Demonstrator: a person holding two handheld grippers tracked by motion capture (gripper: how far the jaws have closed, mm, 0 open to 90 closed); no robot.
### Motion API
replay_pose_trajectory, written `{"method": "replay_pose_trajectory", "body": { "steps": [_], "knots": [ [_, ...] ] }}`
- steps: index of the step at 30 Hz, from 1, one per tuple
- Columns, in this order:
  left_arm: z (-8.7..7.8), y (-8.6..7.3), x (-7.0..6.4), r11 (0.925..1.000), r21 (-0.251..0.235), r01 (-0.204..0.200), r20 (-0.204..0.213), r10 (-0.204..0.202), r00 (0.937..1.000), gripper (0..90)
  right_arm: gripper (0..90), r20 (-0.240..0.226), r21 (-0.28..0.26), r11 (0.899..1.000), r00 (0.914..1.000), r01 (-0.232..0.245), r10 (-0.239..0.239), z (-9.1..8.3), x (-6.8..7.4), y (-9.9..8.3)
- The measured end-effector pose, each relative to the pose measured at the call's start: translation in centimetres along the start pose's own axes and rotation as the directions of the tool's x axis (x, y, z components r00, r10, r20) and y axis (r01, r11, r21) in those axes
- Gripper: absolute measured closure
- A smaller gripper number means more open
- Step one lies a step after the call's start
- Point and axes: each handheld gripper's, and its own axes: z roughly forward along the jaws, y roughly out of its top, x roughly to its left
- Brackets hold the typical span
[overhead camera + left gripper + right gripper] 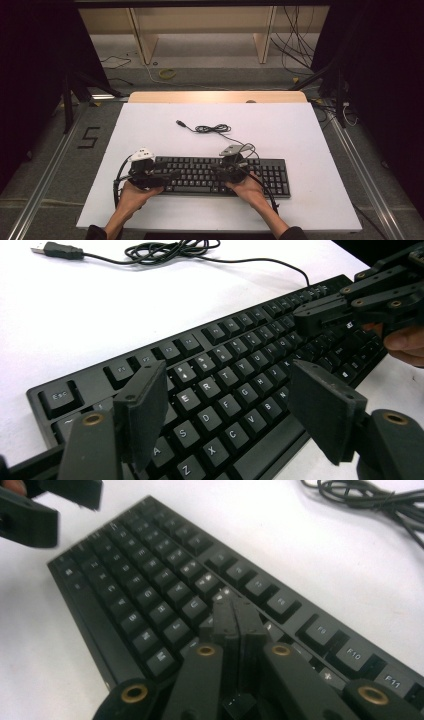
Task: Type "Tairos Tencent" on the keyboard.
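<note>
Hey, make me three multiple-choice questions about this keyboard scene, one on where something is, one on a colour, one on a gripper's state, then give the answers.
1. Where does the USB plug lie?
A. on the white table beyond the keyboard
B. on the keys
C. between gripper fingers

2. What colour is the keyboard?
A. white
B. black
C. grey

3. How are the right gripper's fingers set?
A. wide open
B. closed together, empty
C. shut on the cable

Answers: 1 A, the plug rests on the bare table past the keyboard's far edge. 2 B, case and keys are black in every view. 3 B, its own view shows the fingers pressed together over the keys, while the left gripper stands open.
</note>
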Motion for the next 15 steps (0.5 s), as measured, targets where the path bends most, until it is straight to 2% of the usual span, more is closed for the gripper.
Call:
{"method": "replay_pose_trajectory", "body": {
  "steps": [15],
  "knots": [
    [-0.73,-0.75,0.35,0.9997,-0.022,0.014,-0.001,-0.014,0.9999,31.8,90.0,0.004,0.042,0.999,0.9999,-0.009,0.009,0.82,-0.16,-0.23]
  ]
}}
